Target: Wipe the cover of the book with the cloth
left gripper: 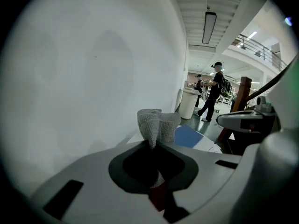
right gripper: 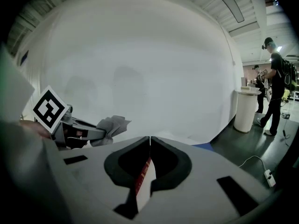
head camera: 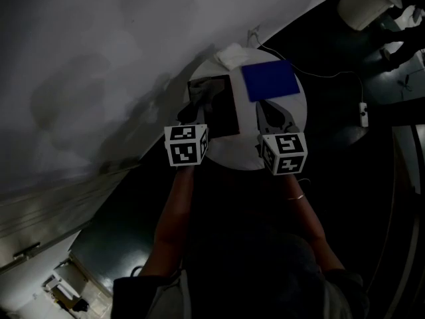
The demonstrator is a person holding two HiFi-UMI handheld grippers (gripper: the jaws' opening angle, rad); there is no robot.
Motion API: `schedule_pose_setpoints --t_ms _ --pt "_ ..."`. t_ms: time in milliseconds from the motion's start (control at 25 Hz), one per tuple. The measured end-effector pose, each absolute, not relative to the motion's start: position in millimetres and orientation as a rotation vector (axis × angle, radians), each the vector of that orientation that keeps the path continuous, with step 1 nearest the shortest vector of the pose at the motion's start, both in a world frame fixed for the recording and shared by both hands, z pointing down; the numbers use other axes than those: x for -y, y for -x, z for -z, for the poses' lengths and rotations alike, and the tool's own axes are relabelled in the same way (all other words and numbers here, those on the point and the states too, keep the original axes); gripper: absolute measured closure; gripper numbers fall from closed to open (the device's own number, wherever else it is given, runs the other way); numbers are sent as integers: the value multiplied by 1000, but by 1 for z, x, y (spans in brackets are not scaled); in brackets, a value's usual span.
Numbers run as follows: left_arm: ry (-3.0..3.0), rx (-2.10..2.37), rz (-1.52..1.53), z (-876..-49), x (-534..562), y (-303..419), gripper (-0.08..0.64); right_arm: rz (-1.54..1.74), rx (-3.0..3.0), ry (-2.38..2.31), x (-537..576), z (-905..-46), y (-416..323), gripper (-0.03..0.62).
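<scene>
The left tool (left gripper: 153, 146) is shut tight on a grey cloth (left gripper: 156, 122). The cloth sticks up out of the jaws in a soft bunch. The right tool (right gripper: 149, 146) has its jaws pressed together too. A thin white and red strip shows in the gap, and I cannot tell what it is.

In the head view, a small round white counter (head camera: 249, 157) sits in the middle of the frame. The blue book (head camera: 269, 80) lies flat on it, in the upper right part of the round top. A dark flat thing (head camera: 216, 105) lies just beside the book, to its left. A small white thing (head camera: 231, 55) sits at the top edge of the counter. The left tool reaches over the dark flat thing. The right tool is just below the book. The cloth is apart from the book. A big white wall (head camera: 99, 58) fills the upper left. A white bin (head camera: 362, 2) stands in the upper right corner.
</scene>
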State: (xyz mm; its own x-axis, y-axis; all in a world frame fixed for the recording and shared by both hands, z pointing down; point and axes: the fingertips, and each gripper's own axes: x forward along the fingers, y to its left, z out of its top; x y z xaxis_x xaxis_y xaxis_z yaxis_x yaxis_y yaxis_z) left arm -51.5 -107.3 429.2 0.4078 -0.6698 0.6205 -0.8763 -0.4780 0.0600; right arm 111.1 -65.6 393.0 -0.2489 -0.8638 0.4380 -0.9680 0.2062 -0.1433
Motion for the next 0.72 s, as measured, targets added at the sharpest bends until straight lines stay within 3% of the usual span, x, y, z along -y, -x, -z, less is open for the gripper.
schedule_pose_setpoints --t_ms 720 --pt "-2417 991 -995 -496 209 -54 525 -783 1928 -1977 58 -446 -177 563"
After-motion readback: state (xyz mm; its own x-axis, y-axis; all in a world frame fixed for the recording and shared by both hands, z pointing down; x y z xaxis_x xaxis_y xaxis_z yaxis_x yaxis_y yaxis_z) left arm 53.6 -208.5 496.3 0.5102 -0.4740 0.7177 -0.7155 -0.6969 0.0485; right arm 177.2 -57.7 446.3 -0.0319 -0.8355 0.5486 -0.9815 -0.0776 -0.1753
